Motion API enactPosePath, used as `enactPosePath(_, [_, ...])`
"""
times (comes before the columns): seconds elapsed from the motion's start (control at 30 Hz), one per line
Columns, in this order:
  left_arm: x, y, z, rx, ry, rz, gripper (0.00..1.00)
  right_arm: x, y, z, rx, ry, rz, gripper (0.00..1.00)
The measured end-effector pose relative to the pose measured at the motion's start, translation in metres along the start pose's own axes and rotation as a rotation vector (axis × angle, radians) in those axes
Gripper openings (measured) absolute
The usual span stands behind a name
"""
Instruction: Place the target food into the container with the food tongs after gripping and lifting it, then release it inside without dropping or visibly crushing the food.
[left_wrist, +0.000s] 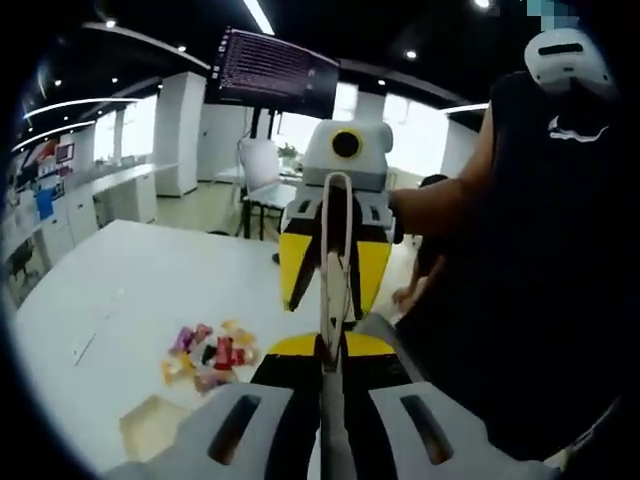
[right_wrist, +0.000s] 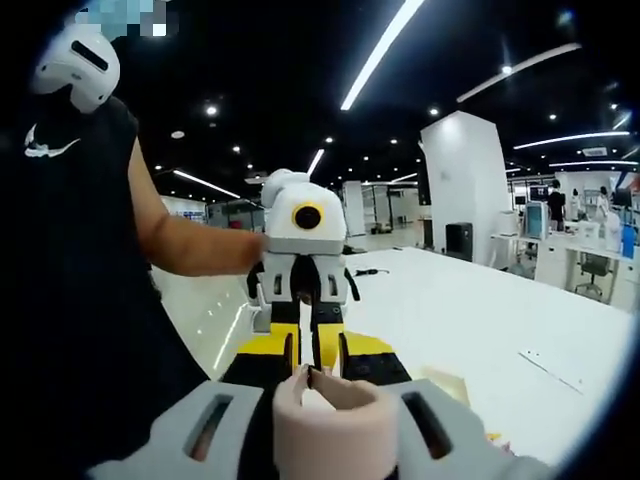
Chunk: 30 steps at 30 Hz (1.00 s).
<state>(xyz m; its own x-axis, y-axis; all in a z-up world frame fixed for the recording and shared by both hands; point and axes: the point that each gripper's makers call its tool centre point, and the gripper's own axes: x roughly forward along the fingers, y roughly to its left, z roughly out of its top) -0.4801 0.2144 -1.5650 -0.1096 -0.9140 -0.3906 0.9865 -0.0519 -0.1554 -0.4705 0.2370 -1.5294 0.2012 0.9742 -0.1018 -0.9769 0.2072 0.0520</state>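
Pale food tongs (left_wrist: 335, 230) run edge-on from my left gripper (left_wrist: 325, 345) up into the right gripper (left_wrist: 330, 305), which faces me with its yellow and black fingers (left_wrist: 297, 265) either side of them. My left jaws are shut on the tongs' arms. In the right gripper view the tongs' looped end (right_wrist: 325, 420) sits wedged between my right gripper's (right_wrist: 312, 350) jaws and touches both, with the left gripper (right_wrist: 306, 345) straight ahead. A pile of wrapped sweets (left_wrist: 210, 355) lies on the white table (left_wrist: 150, 280), left of and below the grippers. A shallow pale yellow container (left_wrist: 150, 425) sits nearer than the pile.
A person in a black shirt (left_wrist: 540, 260) stands close on the right, an arm (right_wrist: 190, 245) reaching to the grippers. Beyond the table stand a chair (left_wrist: 260, 170) and a large screen (left_wrist: 275, 70). Desks (right_wrist: 570, 255) line the far wall. The white table (right_wrist: 480, 310) stretches to the right.
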Motion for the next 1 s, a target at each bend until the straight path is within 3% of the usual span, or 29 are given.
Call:
enactPosePath(0.57, [-0.010,0.001,0.007,-0.007,-0.053,0.005,0.04,0.000,0.001,-0.001,-0.028,0.035,0.002,0.18])
enactPosePath(0.83, [-0.012,0.002,0.014,-0.040,-0.150,0.019,0.06,-0.002,0.001,0.016,0.002,-0.047,-0.002,0.19])
enactPosePath(1.0, [-0.018,-0.001,0.024,-0.011,-0.196,0.019,0.02,-0.006,-0.004,0.020,0.004,-0.047,-0.013,0.19])
